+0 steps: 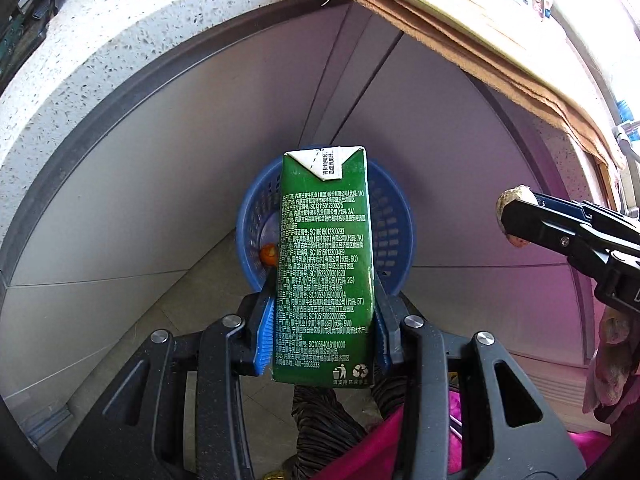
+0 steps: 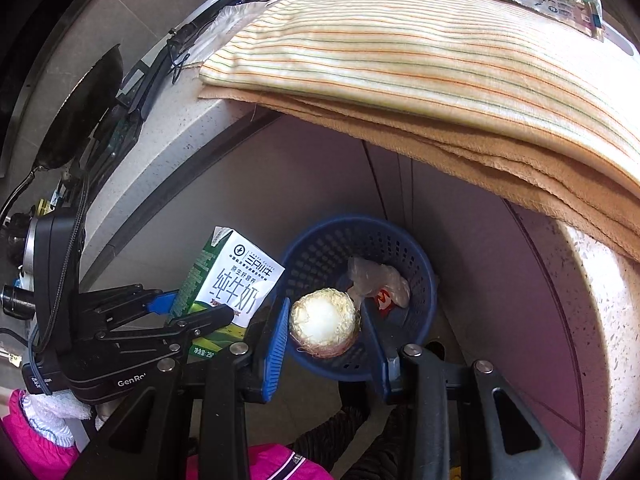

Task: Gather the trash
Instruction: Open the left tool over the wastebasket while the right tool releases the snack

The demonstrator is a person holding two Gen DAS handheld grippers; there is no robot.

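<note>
left claw: the left gripper [image 1: 324, 320] is clamped tight on a green milk carton [image 1: 325, 268], held upright right above the blue basket [image 1: 394, 236]
right claw: the right gripper [image 2: 325, 330] is pinching a round fuzzy core [image 2: 324, 322] over the basket rim
around: folded striped cloth [image 2: 420, 60] hangs off the speckled counter [image 2: 172, 128] overhead, grey cabinet doors [image 1: 160, 184] behind
only in right view: crumpled plastic wrapper [image 2: 378, 280] in the basket, carton's white front
only in left view: something small and orange [image 1: 267, 255] at the basket bottom
</note>
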